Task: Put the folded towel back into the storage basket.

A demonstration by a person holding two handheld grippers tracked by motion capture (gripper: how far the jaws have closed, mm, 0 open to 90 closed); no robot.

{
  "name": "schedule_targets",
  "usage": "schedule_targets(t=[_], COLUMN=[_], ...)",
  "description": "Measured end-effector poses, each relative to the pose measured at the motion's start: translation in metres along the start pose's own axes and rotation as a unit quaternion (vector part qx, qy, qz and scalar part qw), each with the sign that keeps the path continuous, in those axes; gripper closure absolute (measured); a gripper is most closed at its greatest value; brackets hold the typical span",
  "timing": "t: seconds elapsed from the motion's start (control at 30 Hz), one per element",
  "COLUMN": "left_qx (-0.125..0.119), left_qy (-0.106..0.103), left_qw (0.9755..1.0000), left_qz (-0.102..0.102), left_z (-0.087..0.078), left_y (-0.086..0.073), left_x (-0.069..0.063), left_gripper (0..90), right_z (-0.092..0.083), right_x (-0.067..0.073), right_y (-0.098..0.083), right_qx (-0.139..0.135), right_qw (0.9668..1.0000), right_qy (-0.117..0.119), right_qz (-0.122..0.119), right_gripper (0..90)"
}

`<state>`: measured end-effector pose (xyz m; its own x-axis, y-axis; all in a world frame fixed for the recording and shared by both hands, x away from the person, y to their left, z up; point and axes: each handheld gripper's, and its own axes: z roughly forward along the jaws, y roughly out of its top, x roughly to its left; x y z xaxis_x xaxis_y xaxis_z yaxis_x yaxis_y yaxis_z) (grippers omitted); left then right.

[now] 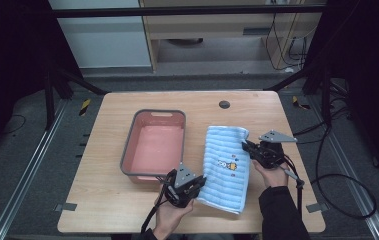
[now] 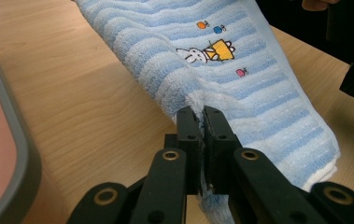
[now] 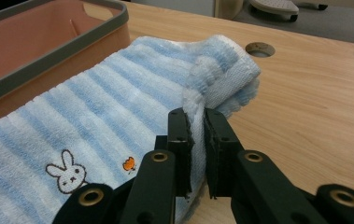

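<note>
A blue-and-white striped towel with a small rabbit picture lies folded on the wooden table, right of centre. My left gripper is shut on the towel's near left edge; in the left gripper view the towel stretches away from the gripper with its edge pinched between the jaws. My right gripper is shut on the towel's right edge near the far corner. In the right gripper view the gripper clamps a fold of the towel, which bunches up just beyond the jaws.
A pink basin with a grey rim stands empty left of the towel, close to my left gripper. A round cable hole sits near the table's far edge. Bare wood lies right of the towel and along the front.
</note>
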<state>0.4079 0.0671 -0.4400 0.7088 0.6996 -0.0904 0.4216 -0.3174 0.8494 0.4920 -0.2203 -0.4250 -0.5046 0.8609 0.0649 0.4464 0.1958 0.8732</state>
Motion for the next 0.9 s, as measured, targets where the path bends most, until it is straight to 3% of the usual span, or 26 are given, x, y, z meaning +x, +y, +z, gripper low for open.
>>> schedule_targets(t=[0.37, 0.5, 0.9], left_qx=[-0.017, -0.03, -0.048], left_qy=[0.002, 0.006, 0.018], left_qw=[0.9998, 0.9995, 0.9984], left_qz=[0.008, 0.009, 0.022], left_z=[-0.01, -0.018, -0.037], left_y=[0.013, 0.023, 0.039], left_x=[-0.001, 0.002, 0.007], left_gripper=[86.3, 86.2, 86.3], right_z=[-0.008, -0.013, -0.017], right_x=[0.003, 0.006, 0.013], right_y=[0.013, 0.025, 0.045], right_qx=[-0.019, -0.038, -0.056], right_qw=[0.9998, 0.9993, 0.9984], right_qy=[-0.005, -0.004, 0.001], right_qz=[-0.007, -0.004, -0.011], right_gripper=[82.4, 82.5, 83.0])
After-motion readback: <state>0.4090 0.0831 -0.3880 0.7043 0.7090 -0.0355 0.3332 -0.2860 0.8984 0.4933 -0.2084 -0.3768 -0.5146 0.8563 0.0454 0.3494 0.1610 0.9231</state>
